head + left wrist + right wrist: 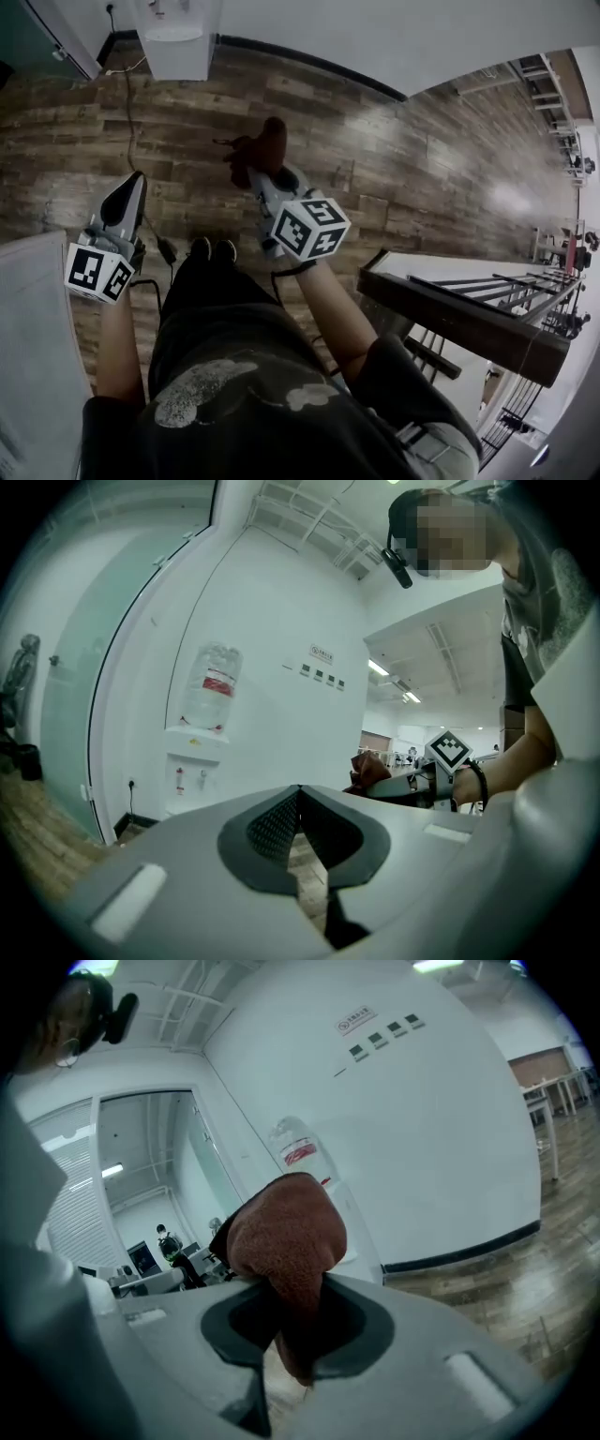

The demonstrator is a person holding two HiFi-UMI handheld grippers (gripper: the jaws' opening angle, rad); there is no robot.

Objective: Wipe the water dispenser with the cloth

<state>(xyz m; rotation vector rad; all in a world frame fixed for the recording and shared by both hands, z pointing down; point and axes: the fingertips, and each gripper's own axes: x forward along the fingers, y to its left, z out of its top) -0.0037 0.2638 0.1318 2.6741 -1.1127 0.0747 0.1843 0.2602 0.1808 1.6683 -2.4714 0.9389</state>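
Observation:
A white water dispenser [176, 36] stands against the far wall, with a clear bottle on top [210, 688]; it shows partly behind the cloth [309, 1162]. My right gripper [264, 175] is shut on a reddish-brown cloth [259, 150] that bunches up above its jaws [286, 1232]. It hangs in the air some way short of the dispenser. My left gripper [134, 185] is shut with nothing in it, its jaws meeting at the tip [298, 794], and points toward the dispenser from the left.
Wood-plank floor [394, 150] stretches to the white wall. A cable [129, 103] runs from a wall socket along the floor. A white surface [33, 356] lies at my left, a dark railing [469, 323] at my right. Glass partition [84, 667] at the left.

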